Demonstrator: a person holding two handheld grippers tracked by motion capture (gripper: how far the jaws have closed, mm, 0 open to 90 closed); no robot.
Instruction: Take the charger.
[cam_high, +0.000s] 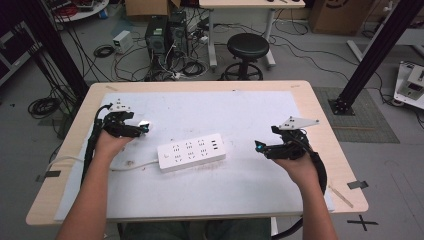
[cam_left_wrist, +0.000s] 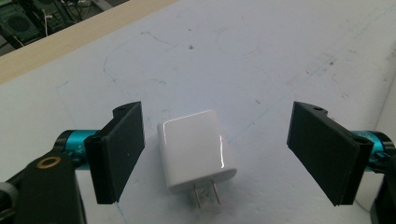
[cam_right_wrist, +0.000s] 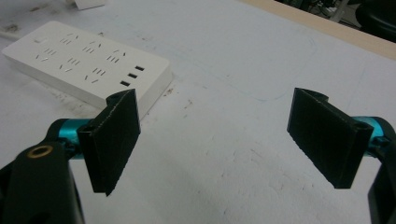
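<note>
Left gripper (cam_left_wrist: 215, 154): jaws spread wide, holding nothing. A white charger plug (cam_left_wrist: 196, 149) lies flat on the white mat (cam_left_wrist: 261, 56) between the jaws, closer to the left-hand jaw in the left gripper view and touching neither. Its two metal prongs (cam_left_wrist: 205, 193) point back toward the camera.

Right gripper (cam_right_wrist: 212, 144): jaws likewise spread wide, holding nothing; bare mat lies between them.

Landmark: the white power strip (cam_high: 191, 151), lying flat near the middle of the mat on the wooden table (cam_high: 320, 125).
- Its white cable (cam_high: 132, 165) leaves the strip's left end and runs toward the table's left edge.
- In the high view the left gripper (cam_high: 144, 126) is to the left of the strip and slightly farther from the person, near it but apart.
- The charger plug (cam_high: 146, 124) sits at that gripper's tips, left of the strip.
- The right gripper (cam_high: 260, 146) is to the right of the strip, apart from it.
- In the right gripper view the strip (cam_right_wrist: 88, 63) lies beyond the left-hand jaw.
</note>
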